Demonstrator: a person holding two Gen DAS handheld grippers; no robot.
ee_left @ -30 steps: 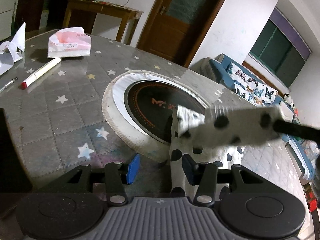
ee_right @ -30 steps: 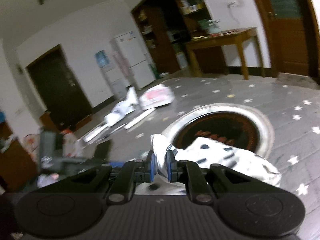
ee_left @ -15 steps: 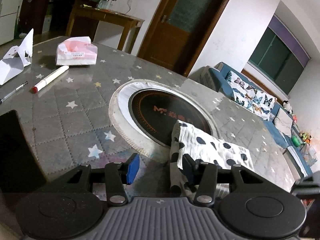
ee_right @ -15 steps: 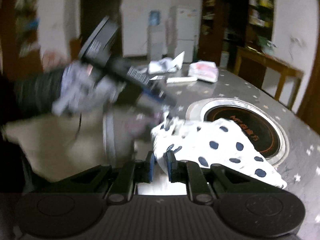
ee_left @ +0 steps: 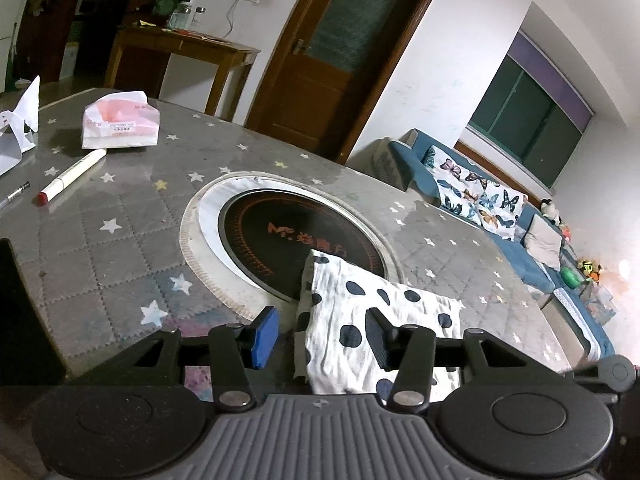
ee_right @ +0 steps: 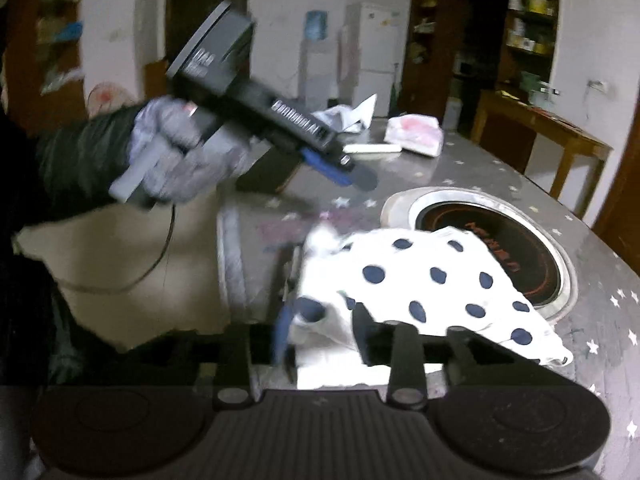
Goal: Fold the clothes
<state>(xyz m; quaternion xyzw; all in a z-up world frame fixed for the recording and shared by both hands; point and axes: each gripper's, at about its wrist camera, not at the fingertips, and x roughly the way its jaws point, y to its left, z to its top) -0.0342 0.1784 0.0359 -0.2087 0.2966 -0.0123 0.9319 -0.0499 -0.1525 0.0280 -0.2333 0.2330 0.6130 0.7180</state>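
A white cloth with dark dots lies folded on the grey star-patterned table, with its far end over the round cooktop. My left gripper hovers open just above the cloth's near left edge, its pads clear of the fabric. In the right wrist view the same cloth spreads ahead, and my right gripper is opening its jaws, with the cloth's near corner loose between them. A gloved hand holds the left gripper above the table's left part.
A pink tissue pack, a white marker, a pen and crumpled paper lie at the far left. A dark flat object sits at the near left edge. A blue sofa stands beyond the table.
The right gripper carried the cloth's end across, laid it down as a fold, rolled level and released its grip. The left gripper rose slightly.
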